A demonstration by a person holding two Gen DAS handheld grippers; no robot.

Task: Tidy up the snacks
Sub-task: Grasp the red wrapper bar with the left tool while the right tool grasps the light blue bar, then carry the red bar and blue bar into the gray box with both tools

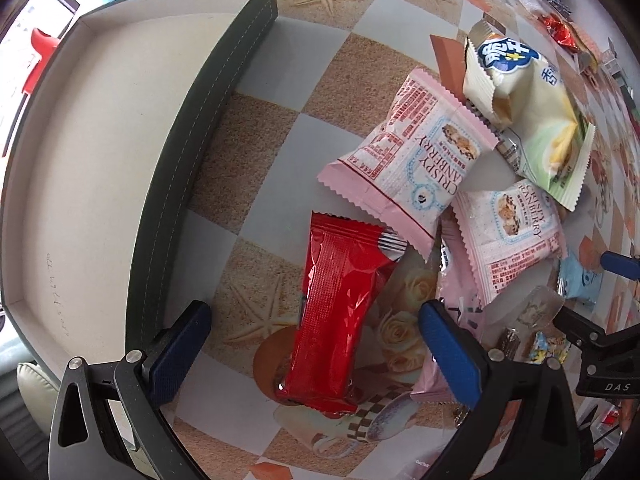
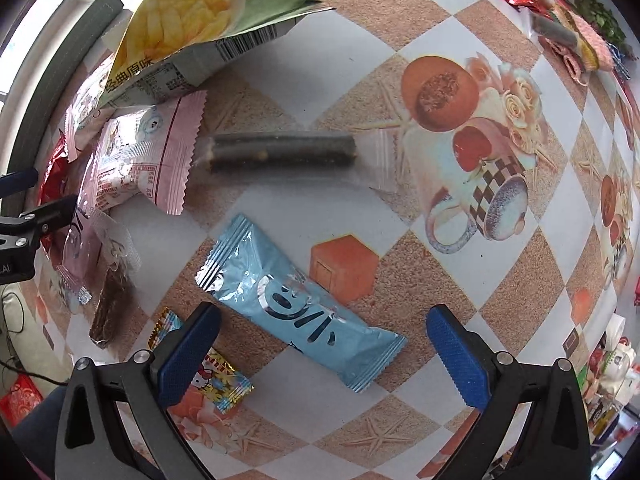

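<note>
In the left wrist view my left gripper (image 1: 316, 320) is open, its blue fingers on either side of a red snack packet (image 1: 336, 312) lying on the table. The dark green box (image 1: 80, 152) with a pale empty inside lies to the left. Two pink cranberry packets (image 1: 416, 160) (image 1: 512, 232) and a chips bag (image 1: 532, 120) lie beyond. In the right wrist view my right gripper (image 2: 324, 328) is open above a light blue packet (image 2: 296, 308). A dark roll in clear wrap (image 2: 280, 152) lies farther off.
A Hello Kitty candy (image 2: 216, 380) and a brown bar (image 2: 112, 308) lie by the right gripper's left finger. A chips bag (image 2: 188, 32) and a pink packet (image 2: 148, 160) lie at the left. More wrapped snacks (image 2: 560, 20) sit at the far right edge.
</note>
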